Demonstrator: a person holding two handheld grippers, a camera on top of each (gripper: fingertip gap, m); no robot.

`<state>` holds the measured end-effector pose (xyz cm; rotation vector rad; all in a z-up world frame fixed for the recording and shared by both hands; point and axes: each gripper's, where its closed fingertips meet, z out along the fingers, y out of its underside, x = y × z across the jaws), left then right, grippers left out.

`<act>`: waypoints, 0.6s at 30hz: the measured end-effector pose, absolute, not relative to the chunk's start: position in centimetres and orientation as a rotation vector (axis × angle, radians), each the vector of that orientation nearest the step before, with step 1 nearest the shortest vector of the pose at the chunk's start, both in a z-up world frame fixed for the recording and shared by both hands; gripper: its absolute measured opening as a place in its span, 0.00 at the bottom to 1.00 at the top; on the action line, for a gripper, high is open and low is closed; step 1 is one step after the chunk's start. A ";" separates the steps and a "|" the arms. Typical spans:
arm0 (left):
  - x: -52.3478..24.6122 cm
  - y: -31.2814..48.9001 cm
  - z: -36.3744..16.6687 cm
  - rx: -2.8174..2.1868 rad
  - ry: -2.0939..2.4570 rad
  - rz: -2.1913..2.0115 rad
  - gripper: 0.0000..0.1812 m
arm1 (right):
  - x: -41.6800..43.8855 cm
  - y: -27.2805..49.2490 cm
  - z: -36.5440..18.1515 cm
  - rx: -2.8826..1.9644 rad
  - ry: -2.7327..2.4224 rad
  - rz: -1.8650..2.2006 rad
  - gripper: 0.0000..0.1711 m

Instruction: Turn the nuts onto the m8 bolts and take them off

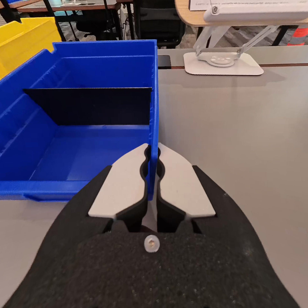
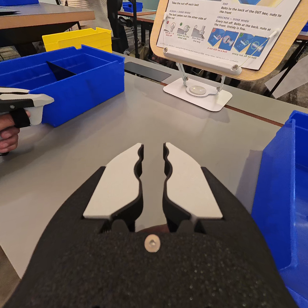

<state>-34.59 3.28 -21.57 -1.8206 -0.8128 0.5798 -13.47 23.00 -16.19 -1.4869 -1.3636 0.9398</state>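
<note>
No nuts or bolts show in either view. My left gripper (image 1: 153, 148) is shut on the right side wall of a blue bin (image 1: 103, 50), one finger inside the bin and one outside, near its front corner. The bin has a black divider (image 1: 93, 106) across its middle, and the compartments in view look empty. In the right wrist view the same bin (image 2: 83, 96) sits at the left with the left gripper (image 2: 41, 100) at its near corner, held by a hand (image 2: 8, 133). My right gripper (image 2: 153, 146) is open and empty above the grey table (image 2: 116, 133).
A second blue bin (image 2: 280, 200) stands at the right, close to my right gripper. A yellow bin (image 2: 80, 40) sits behind the first blue bin. An instruction board on a white stand (image 2: 200, 93) stands at the back of the table. The left gripper's tips are roughly 30 cm from the right gripper's.
</note>
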 end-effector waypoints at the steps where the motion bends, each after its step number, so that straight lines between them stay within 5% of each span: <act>1: -34.3 3.6 -21.6 -1.821 -0.809 0.576 0.02 | -13.5 23.0 -16.2 -1.487 -1.365 0.939 0.13; 18: -29.0 8.9 -21.6 -1.820 -0.766 0.463 0.03 | -12.8 23.3 -15.2 -1.477 -1.350 0.945 0.13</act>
